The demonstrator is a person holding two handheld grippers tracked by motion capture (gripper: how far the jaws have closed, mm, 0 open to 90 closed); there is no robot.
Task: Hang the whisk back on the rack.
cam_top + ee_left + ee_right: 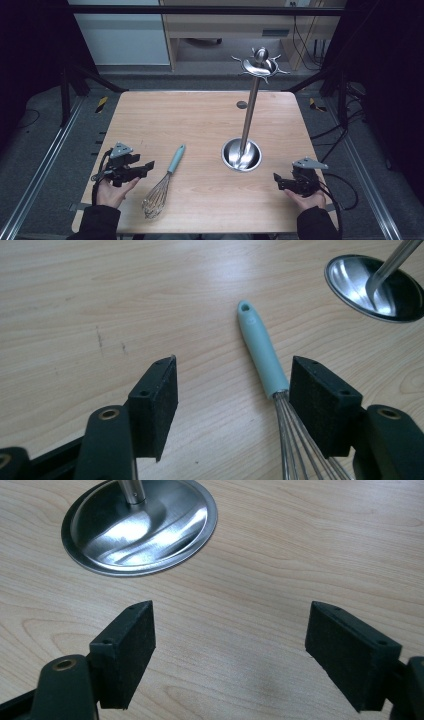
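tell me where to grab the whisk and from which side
Take the whisk by its teal handle, not the wire head, which looks springy and may slip. It lies flat on the table, handle pointing away toward the steel stand. The left tongs, open beside it, look best placed: come from above, jaws straddling the handle across its width, near mid-length.
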